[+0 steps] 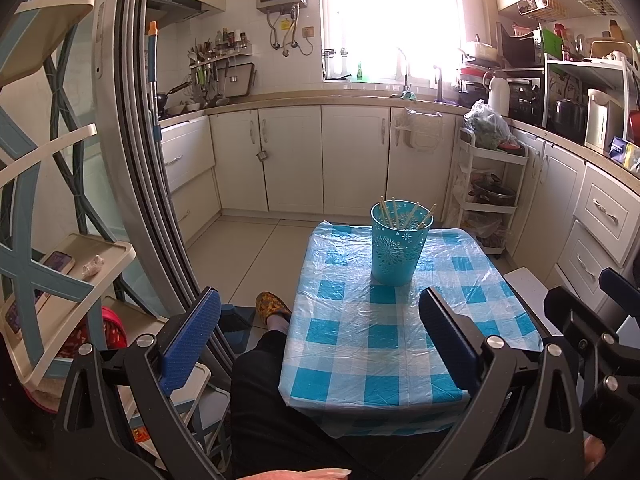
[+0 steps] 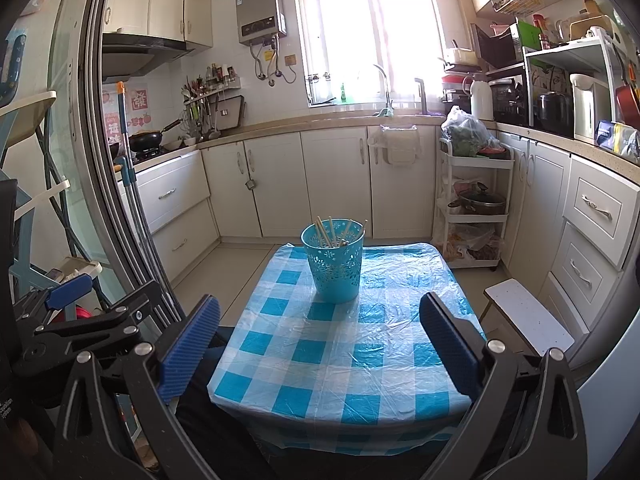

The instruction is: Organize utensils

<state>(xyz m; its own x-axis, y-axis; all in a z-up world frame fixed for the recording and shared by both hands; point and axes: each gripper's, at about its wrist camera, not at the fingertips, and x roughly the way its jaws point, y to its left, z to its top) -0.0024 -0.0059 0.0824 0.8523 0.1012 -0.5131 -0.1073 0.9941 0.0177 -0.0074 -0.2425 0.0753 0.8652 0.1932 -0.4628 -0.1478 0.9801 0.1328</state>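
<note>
chopsticks (image 2: 334, 232) all standing in teal holder (image 2: 335, 266) near tabletop (image 2: 340, 360) far edge | none loose on cloth | left gripper (image 1: 320, 340) spread wide, empty | right gripper (image 2: 320, 340) spread wide, empty | judged: sorting looks finished

Window (image 2: 368, 32): sunlight is pouring through it in front of you.
Water heater (image 2: 260, 10): hanging on the tiled wall left of the window.
White trolley (image 2: 474, 208): standing right of the bench, carrying a lidded pot (image 2: 478, 200).
Slipper (image 1: 272, 306): you are seeing it on the floor tiles.
</note>
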